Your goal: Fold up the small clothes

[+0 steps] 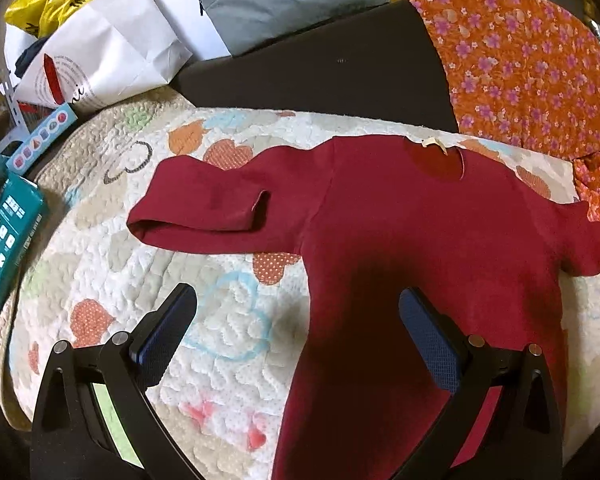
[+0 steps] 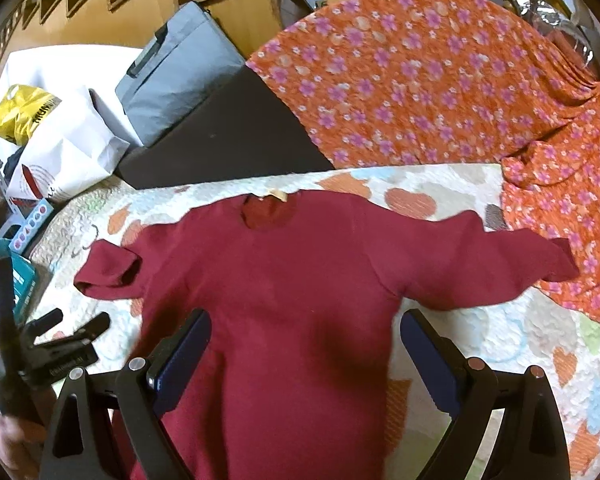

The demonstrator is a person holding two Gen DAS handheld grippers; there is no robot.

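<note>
Left wrist view — red shirt [image 1: 440,248] flat on quilt [image 1: 228,344], left gripper [image 1: 298,320] spread wide above it; right gripper [image 2: 306,340] likewise wide, empty.

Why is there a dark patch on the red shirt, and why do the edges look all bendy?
In the left wrist view the open left gripper hangs over the shirt and a shadow darkens the cloth between its fingers. In the right wrist view a fainter shadow lies on the shirt near the open right gripper. In both views the fisheye lens curves the quilt and blackens the corners.
</note>
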